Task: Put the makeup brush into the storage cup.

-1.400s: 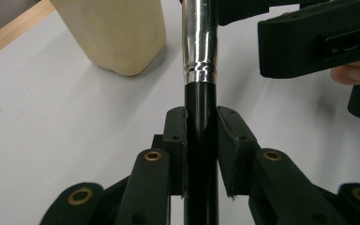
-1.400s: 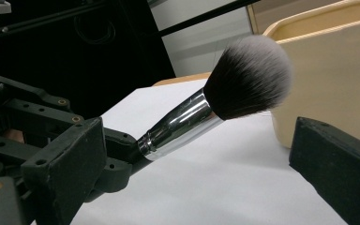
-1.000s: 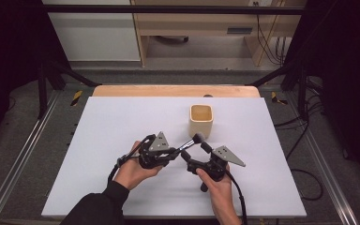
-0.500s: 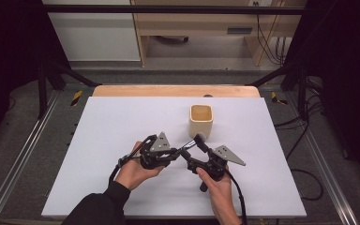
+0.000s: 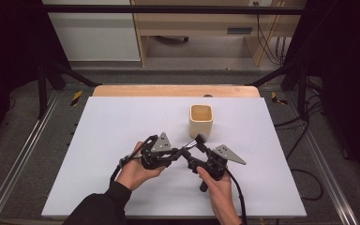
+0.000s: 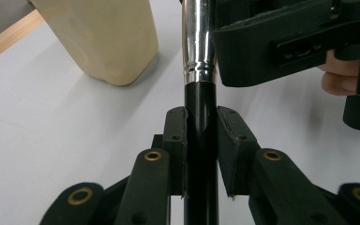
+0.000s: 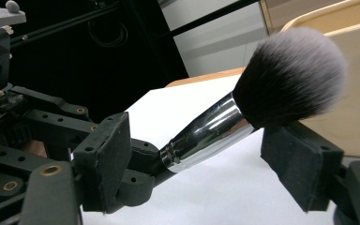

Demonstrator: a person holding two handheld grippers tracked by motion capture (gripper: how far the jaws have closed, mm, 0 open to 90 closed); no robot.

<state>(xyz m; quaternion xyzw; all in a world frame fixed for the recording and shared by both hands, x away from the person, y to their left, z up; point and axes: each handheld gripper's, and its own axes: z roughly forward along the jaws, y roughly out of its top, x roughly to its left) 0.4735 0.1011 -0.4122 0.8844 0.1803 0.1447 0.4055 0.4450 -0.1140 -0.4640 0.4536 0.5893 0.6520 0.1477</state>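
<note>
Gripping brush handle (image 6: 200, 140), left gripper (image 6: 201, 126), bristles (image 7: 290, 77) between right gripper's (image 7: 206, 164) parted jaws

Brush (image 7: 243, 110): glossy black handle, polished metal ferrule, soft grey-tipped bristles
Cup (image 5: 201, 120): pale wood – smooth, matt
Table (image 5: 112, 131): white, matt
Gripper pads (image 7: 105, 154): black, matt – slightly rough

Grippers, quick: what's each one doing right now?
Left gripper: shut on the makeup brush handle.
Right gripper: open, fingers either side of the brush, not touching.
</note>
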